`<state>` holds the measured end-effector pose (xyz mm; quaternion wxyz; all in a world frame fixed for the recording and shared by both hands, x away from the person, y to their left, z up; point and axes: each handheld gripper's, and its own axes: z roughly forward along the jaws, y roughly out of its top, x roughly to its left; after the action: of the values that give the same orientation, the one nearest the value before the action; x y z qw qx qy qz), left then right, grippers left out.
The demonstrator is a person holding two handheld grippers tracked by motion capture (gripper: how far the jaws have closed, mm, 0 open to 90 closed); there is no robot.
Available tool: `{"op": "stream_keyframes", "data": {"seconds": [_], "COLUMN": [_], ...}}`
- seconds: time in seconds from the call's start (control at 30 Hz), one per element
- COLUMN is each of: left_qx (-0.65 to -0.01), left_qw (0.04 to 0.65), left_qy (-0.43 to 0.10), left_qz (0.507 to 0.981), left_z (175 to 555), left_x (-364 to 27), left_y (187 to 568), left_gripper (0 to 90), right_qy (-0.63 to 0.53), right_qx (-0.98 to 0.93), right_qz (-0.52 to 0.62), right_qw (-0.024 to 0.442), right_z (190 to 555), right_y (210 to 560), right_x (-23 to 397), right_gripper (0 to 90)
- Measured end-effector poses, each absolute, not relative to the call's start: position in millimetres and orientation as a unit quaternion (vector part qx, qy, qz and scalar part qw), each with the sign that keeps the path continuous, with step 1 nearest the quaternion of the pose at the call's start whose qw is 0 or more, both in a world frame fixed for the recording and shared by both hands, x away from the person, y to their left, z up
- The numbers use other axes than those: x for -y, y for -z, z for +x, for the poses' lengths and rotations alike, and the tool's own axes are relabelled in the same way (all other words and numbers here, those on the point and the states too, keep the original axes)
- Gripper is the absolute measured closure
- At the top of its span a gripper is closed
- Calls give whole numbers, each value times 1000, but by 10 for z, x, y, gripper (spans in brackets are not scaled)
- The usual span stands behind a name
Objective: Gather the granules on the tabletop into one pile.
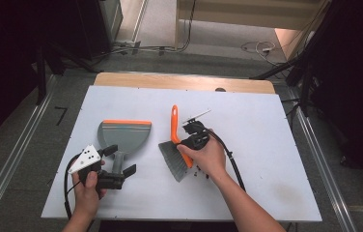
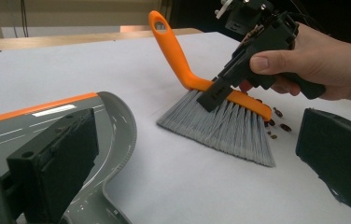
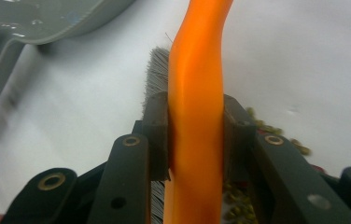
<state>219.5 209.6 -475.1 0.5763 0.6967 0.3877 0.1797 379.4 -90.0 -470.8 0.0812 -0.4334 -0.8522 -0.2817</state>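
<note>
Brush clamped in right hand-held gripper; left hand-held gripper straddling dustpan handle, jaws apart. Advise sweeping beans beside bristles slowly panward.

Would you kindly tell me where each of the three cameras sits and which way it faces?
High view: above the person's side, looking forward and down on the table; both forearms, left claw straddling the dustpan handle, right claw on the brush.
Left gripper view: on the left claw, looking level across the dustpan at the brush and right hand.
Right gripper view: on the right claw, looking along the clamped brush.
Shared: every view shows brush, dustpan and beans.
</note>
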Motion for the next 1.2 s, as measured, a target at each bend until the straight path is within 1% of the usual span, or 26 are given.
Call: {"op": "stream_keyframes", "data": {"seconds": [0.33,0.9,1.2], "left_qx": [-388,-386,-385], "left_qw": [576,575,574], "left_qy": [-178,-177,-177], "left_qz": [698,700,700], "left_z": [2197,2196,2198], "left_x": [-2088,-2074,-2064], "left_y": [4755,4757,4760], "left_gripper": [0,0,0], "right_qy": [280,275,276], "right_qx": [842,824,817], "right_qz": [-459,-493,-504], "right_qw": [51,42,35], "right_z": [3851,3919,3932], "right_y": [4689,4684,4680], "right_x": [1200,1603,1739], "right_gripper": [664,660,659]}}
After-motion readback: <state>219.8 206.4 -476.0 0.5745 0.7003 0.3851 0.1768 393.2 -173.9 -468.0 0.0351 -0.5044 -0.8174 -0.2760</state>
